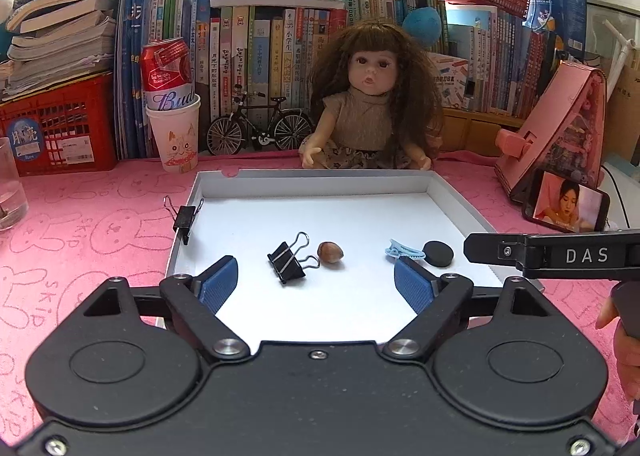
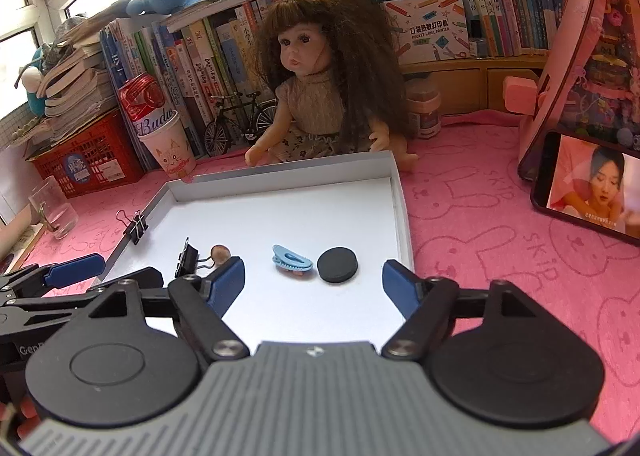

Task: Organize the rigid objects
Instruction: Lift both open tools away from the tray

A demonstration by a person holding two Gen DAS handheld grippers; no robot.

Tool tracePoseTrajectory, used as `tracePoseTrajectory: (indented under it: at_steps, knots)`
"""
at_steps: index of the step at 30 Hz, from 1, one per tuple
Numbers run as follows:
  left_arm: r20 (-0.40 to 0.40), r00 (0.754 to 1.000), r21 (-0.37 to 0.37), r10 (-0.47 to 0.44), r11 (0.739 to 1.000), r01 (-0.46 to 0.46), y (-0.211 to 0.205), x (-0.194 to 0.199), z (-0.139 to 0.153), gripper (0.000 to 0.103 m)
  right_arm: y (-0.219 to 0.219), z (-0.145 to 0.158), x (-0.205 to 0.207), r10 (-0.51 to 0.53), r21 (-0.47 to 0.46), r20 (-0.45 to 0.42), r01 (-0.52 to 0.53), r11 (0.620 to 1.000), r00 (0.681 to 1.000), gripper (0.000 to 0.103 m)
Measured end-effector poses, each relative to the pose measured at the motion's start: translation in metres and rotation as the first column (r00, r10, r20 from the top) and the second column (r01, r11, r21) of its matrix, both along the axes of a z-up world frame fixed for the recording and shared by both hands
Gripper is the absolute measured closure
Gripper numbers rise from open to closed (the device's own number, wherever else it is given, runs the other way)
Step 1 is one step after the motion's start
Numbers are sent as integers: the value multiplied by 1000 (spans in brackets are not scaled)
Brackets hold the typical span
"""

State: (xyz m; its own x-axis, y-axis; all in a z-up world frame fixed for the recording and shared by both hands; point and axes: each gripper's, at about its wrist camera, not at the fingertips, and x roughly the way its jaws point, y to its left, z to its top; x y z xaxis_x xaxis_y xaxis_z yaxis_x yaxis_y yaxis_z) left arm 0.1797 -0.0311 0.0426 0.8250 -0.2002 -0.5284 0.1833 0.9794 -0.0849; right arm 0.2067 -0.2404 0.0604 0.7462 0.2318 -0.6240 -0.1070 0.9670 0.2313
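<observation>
While both claws hung over the near edge of the white tray [image 1: 452, 196], I saw each one wide open and holding nothing. My left claw [image 1: 316, 284] had the black binder clip [image 1: 289, 258] and the hazelnut [image 1: 330, 252] lying just ahead of it, touching no pad. My right claw [image 2: 314, 288] faced the blue hair clip [image 2: 291, 260] and the black round disc [image 2: 337, 265], which lay side by side. I think all four sat in a loose row so each stayed easy to reach. A second binder clip [image 1: 185, 216] gripped the tray's left wall. Most of the tray floor was bare, so I had room to move. The low walls and the doll [image 1: 370, 104] behind the far wall were what I could bump.
</observation>
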Motion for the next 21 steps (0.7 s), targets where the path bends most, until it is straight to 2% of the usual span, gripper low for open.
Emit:
tracePoseTrajectory:
  at_steps: [10,21]
  knots:
    - [-7,999,-20,-38,999,38,2,-33,-2,18,9,1,-29,42,-25,53,-41,999,998,15]
    - [7,1000,-33,-27,999,27,14,-61,-5,18,12,-4,-55,63,-34,73,-60,998,995,13]
